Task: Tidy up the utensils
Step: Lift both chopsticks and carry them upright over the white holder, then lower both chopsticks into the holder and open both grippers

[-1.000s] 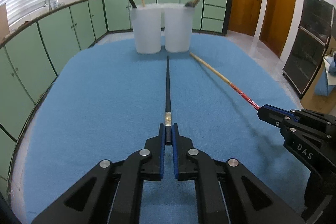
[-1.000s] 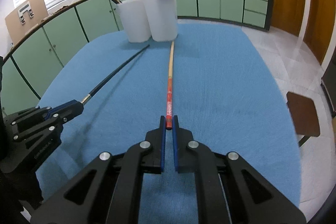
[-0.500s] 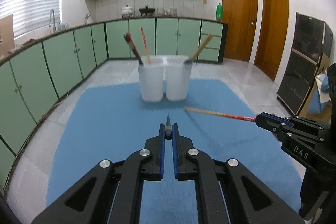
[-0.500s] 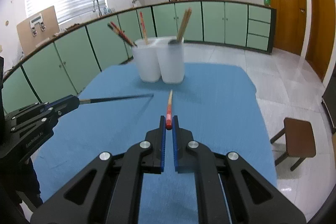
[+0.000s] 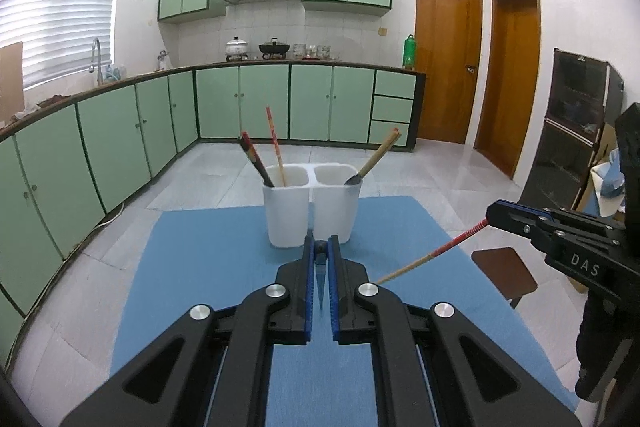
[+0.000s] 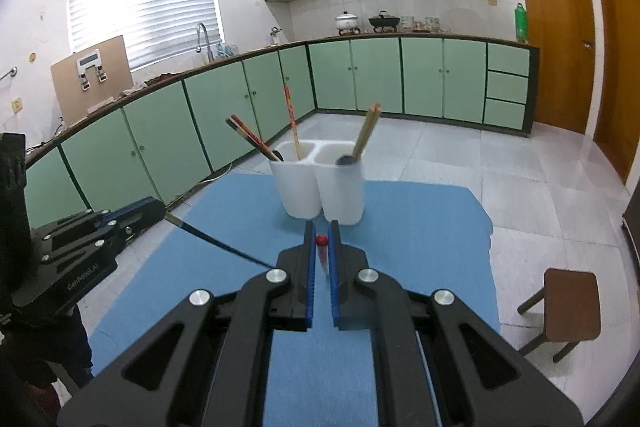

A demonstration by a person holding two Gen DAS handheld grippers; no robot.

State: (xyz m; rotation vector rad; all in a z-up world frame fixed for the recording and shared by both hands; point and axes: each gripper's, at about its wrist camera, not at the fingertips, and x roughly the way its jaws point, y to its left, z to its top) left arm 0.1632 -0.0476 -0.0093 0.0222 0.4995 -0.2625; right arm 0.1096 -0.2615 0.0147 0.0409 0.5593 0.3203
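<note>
My left gripper (image 5: pixel 320 247) is shut on a black chopstick (image 5: pixel 320 279) and holds it above the blue mat, tip hanging down; the stick also shows in the right wrist view (image 6: pixel 218 242). My right gripper (image 6: pixel 321 241) is shut on a red-and-bamboo chopstick (image 6: pixel 321 239), which slants down in the left wrist view (image 5: pixel 432 253). A white two-cup holder (image 5: pixel 311 207) stands at the mat's far end. Its left cup holds dark chopsticks (image 5: pixel 256 159) and a red one (image 5: pixel 275 147). Its right cup holds a bamboo-handled utensil (image 5: pixel 376 157).
The blue mat (image 5: pixel 208 259) covers the table. A brown stool (image 6: pixel 568 307) stands on the tiled floor to the right. Green cabinets run along the back and left walls. A black cabinet (image 5: pixel 576 131) is at the far right.
Both grippers lifted their chopsticks off the mat and rose high above the table. The chopsticks now tilt downward from the jaws. The holder looks farther and lower.
</note>
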